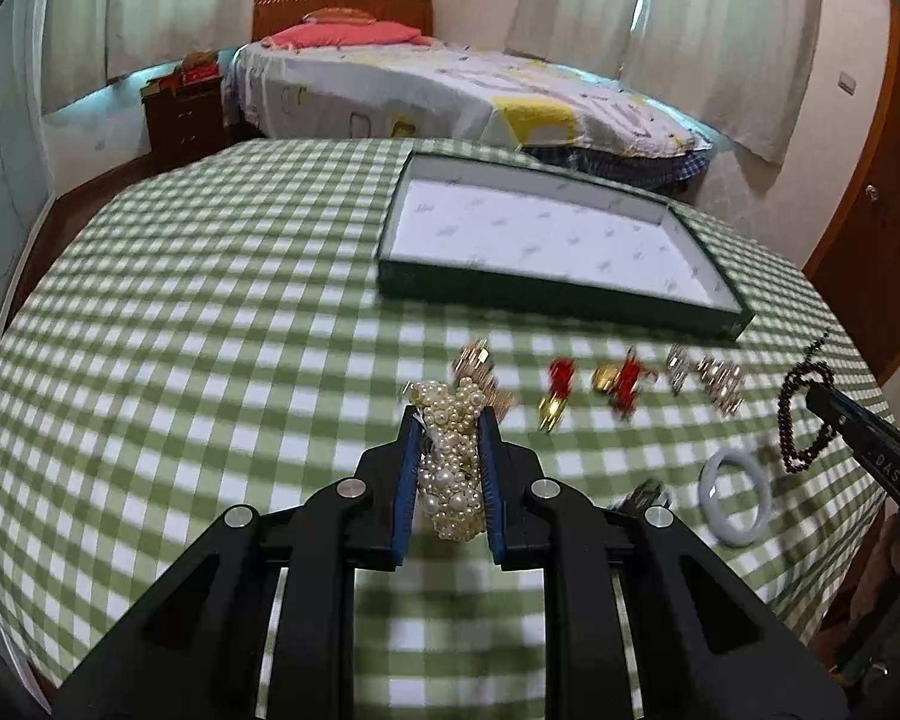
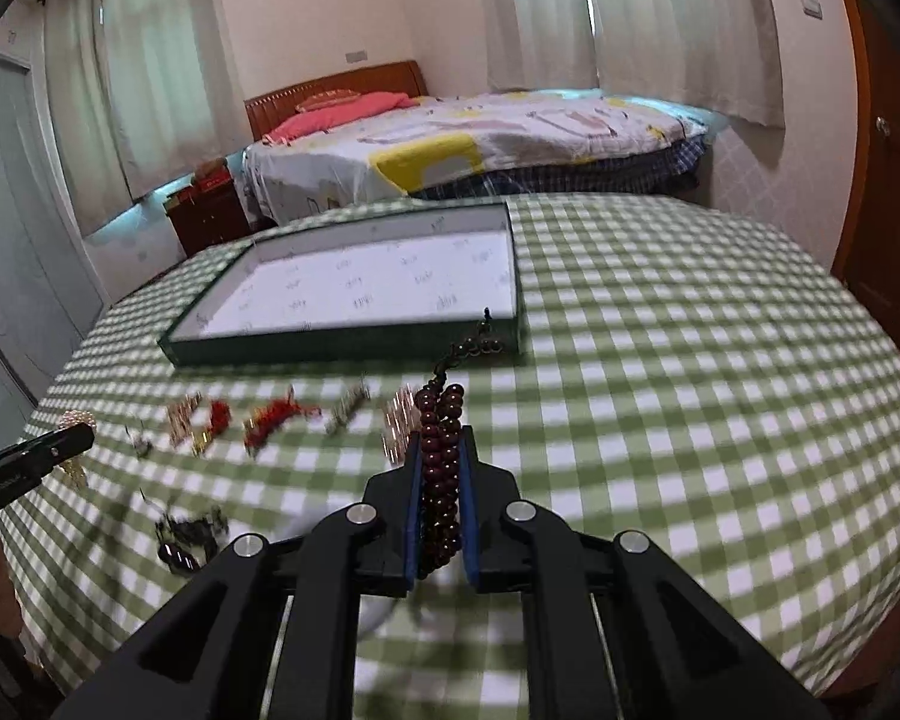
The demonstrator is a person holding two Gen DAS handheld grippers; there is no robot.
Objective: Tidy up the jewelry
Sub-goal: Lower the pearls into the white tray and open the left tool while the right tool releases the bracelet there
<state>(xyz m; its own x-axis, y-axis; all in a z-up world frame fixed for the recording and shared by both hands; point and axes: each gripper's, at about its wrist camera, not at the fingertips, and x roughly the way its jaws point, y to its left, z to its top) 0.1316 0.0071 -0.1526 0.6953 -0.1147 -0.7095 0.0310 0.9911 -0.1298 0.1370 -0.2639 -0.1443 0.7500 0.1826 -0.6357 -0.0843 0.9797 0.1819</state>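
My left gripper [image 1: 450, 414] is shut on a bunch of pearl jewelry [image 1: 453, 462], held above the green checked tablecloth [image 1: 210, 330]. My right gripper [image 2: 441, 438] is shut on a dark red bead string [image 2: 441, 480], whose tail hangs forward toward the tray; the string also shows at the right of the left wrist view [image 1: 804, 420]. A dark green tray with a white lining [image 1: 546, 240] lies ahead, with nothing in it; it also shows in the right wrist view [image 2: 354, 336]. Red and gold earrings [image 1: 594, 384] and silvery pieces [image 1: 708, 378] lie in a row before the tray.
A pale jade bangle [image 1: 735, 492] lies at the right near the table edge. Small dark pieces [image 2: 186, 534] lie at the left of the right wrist view. A bed [image 1: 450, 90] and a nightstand [image 1: 183, 114] stand beyond the table.
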